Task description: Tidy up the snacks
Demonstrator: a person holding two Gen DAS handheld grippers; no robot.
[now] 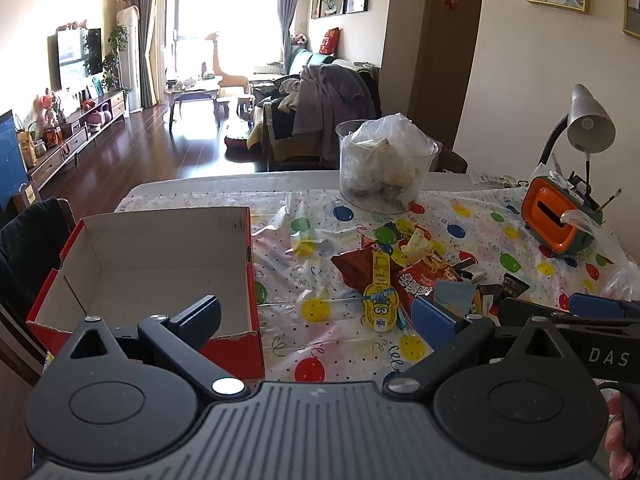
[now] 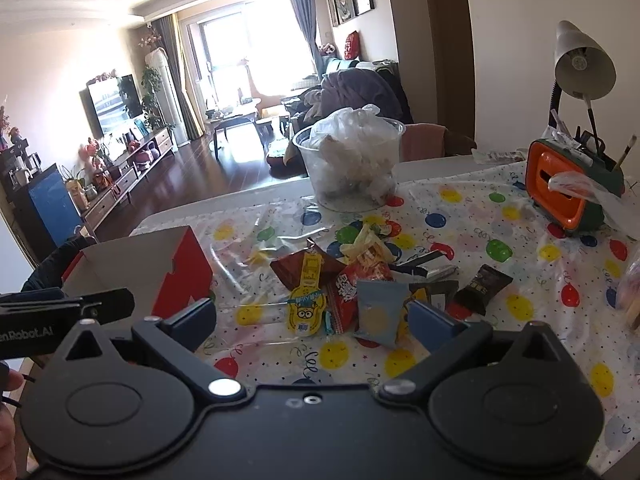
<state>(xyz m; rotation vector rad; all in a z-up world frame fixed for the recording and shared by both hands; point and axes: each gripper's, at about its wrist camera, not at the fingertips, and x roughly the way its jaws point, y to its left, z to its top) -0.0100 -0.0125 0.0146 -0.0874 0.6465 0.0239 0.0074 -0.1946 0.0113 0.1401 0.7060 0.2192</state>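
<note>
A heap of snack packets lies on the balloon-print tablecloth: a yellow minion packet, a red bag, a pale blue packet and dark wrappers. An empty red cardboard box stands left of the heap. My left gripper is open, its left finger over the box's near corner. My right gripper is open just short of the heap, nothing between its fingers.
A clear tub stuffed with plastic bags stands at the table's far side. An orange and green desk organiser and a grey lamp sit at the back right. A dark chair is beside the box.
</note>
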